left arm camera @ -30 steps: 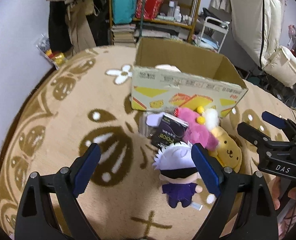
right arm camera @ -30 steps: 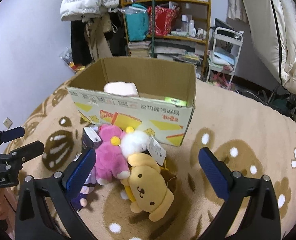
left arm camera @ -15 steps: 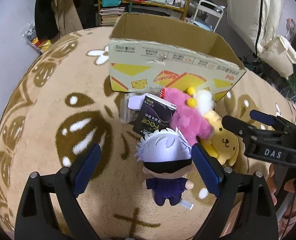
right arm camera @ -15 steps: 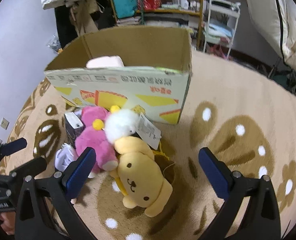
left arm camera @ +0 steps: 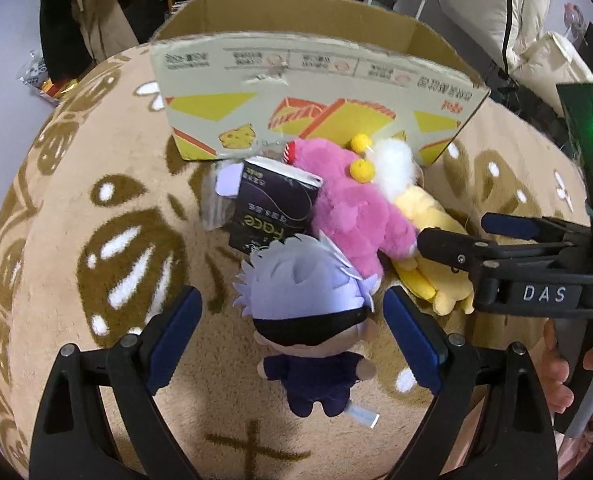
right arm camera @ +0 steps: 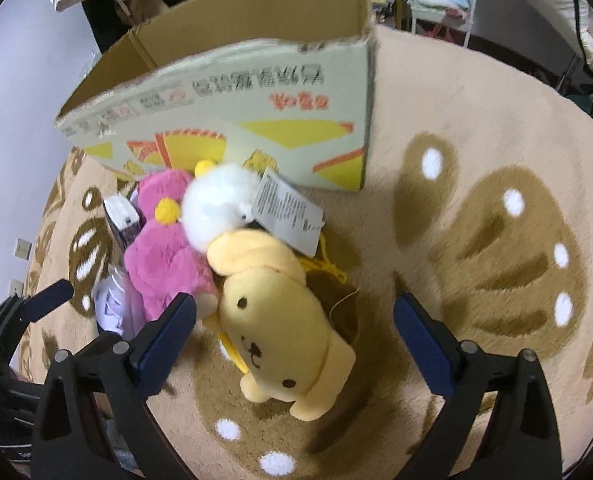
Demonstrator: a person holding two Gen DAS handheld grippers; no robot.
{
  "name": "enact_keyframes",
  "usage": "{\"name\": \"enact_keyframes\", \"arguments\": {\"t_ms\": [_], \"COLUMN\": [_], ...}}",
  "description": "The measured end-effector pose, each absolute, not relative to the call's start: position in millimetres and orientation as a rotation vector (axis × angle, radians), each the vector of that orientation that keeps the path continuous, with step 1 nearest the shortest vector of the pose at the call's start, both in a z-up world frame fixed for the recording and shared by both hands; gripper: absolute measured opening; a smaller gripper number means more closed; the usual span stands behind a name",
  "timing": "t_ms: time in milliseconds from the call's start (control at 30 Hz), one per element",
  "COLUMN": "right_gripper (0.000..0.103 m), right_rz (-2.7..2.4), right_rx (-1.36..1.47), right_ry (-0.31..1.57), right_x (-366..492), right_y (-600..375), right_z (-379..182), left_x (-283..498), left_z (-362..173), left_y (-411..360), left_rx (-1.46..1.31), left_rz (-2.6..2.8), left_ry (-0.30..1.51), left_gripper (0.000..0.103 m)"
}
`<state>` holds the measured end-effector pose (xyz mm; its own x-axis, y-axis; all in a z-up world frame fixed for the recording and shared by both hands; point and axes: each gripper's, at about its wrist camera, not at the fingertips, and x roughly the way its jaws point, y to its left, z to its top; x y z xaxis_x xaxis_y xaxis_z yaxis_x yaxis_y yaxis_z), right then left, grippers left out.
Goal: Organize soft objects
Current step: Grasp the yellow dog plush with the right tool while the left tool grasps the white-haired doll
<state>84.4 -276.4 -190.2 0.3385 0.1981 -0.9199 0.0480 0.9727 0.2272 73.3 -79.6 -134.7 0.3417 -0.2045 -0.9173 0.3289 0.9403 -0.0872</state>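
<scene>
The right claw (right arm camera: 294, 332) points down at a tan plush carpet (right arm camera: 476, 120) patterned with brown paw shapes and white dots, its blue-padded jaws wide apart. Between them lies a yellow plush dog (right arm camera: 284, 320), face up, untouched by either pad. Against its head rest a white fluffy ball (right arm camera: 216, 208) with a printed paper tag (right arm camera: 288, 212) and a pink plush toy (right arm camera: 164, 256). Behind these stands an open cardboard box (right arm camera: 256, 100) printed in yellow and orange. The left claw (right arm camera: 36, 300) shows at the left edge.
</scene>
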Motion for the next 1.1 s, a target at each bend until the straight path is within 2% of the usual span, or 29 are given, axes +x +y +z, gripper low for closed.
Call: {"name": "enact_keyframes", "arguments": {"t_ms": [633, 833, 933, 1100], "right_gripper": [0.103, 0.097, 0.083, 0.083], "right_rz": [0.086, 0.082, 0.077, 0.087], "right_rx": [0.213, 0.187, 0.183, 0.173], "right_ry": [1.266, 1.263, 1.278, 1.286], "right_x": [82, 79, 79, 78], "right_y": [-280, -272, -269, -264], "right_z": [-193, -192, -194, -197], "left_x": [78, 86, 91, 101], "left_z": [-167, -173, -175, -183], "left_y": [-103, -97, -93, -84], "left_rx": [0.233, 0.205, 0.192, 0.188], "left_rz": [-0.310, -0.296, -0.294, -0.283], "left_ry": [1.262, 1.287, 1.298, 1.306], "left_gripper": [0.091, 0.091, 0.091, 0.091]}}
